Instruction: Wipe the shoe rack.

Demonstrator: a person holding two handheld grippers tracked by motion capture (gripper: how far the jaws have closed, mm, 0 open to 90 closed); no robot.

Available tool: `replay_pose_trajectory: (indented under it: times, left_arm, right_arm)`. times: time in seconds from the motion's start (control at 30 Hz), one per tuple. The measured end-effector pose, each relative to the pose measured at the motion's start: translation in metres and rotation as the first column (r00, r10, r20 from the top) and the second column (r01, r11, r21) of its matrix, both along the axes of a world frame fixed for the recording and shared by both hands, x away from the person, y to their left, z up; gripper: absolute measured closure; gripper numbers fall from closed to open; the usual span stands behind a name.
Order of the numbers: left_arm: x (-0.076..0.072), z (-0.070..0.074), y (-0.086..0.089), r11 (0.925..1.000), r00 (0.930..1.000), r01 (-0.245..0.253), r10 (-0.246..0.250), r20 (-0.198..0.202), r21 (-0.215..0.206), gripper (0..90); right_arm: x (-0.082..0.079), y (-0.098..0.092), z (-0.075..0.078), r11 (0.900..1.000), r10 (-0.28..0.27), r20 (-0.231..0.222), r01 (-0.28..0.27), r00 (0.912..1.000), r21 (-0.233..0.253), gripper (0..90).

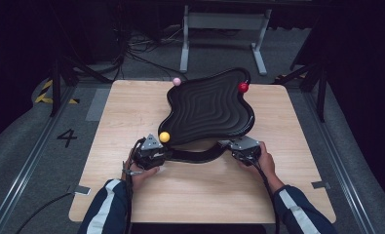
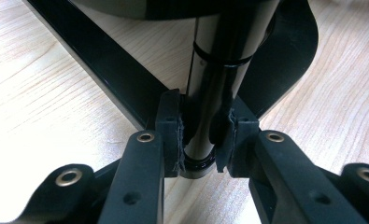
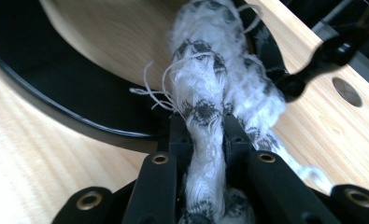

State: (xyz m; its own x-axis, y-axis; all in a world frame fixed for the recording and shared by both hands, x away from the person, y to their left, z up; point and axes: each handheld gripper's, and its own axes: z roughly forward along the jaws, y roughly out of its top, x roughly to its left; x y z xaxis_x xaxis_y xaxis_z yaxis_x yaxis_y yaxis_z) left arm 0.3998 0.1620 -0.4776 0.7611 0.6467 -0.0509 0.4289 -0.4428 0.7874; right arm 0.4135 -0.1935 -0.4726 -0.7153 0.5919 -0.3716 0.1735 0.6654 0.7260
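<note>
The wavy black tray (image 1: 212, 105) lies at 12 o'clock from both grippers, its curved base (image 1: 195, 156) spanning between them on the desk (image 1: 131, 112). The left gripper (image 2: 202, 140) has its jaws clamped on a black post (image 2: 215, 93). The right gripper (image 3: 206, 135) pinches a frayed white cloth (image 3: 210, 88).

bg: dark room | grey floor (image 1: 24, 146) w/ "4" mark (image 1: 67, 137) | wood table (image 1: 131, 107) | grey metal stand (image 1: 224, 29)

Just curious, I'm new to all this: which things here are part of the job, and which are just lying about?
In the job:
black wavy tray
its black post, in left claw
white frayed cloth, in right claw

Lying about:
yellow ball
pink ball
red ball
</note>
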Motion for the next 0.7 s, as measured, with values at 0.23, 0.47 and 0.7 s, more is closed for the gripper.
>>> replay_pose_trajectory:
  times: [0.23,0.47,0.7]
  left_arm:
    - [0.000,-0.001,-0.001,0.9999,1.0000,-0.005,0.005,-0.007,-0.011,72.5]
    - [0.000,-0.001,-0.003,1.0000,1.0000,-0.005,0.005,0.005,-0.001,73.0]
    - [0.000,0.000,-0.002,1.0000,1.0000,-0.005,0.005,-0.002,-0.004,72.8]
  right_arm:
    - [-0.009,0.006,0.003,0.998,0.052,-0.042,-0.051,0.9978,0.028,78.8]
    - [-0.030,0.037,0.001,0.987,0.160,-0.042,-0.161,0.9861,-0.011,78.5]
    - [-0.033,0.041,0.000,0.984,0.178,-0.035,-0.179,0.9834,-0.010,78.6]
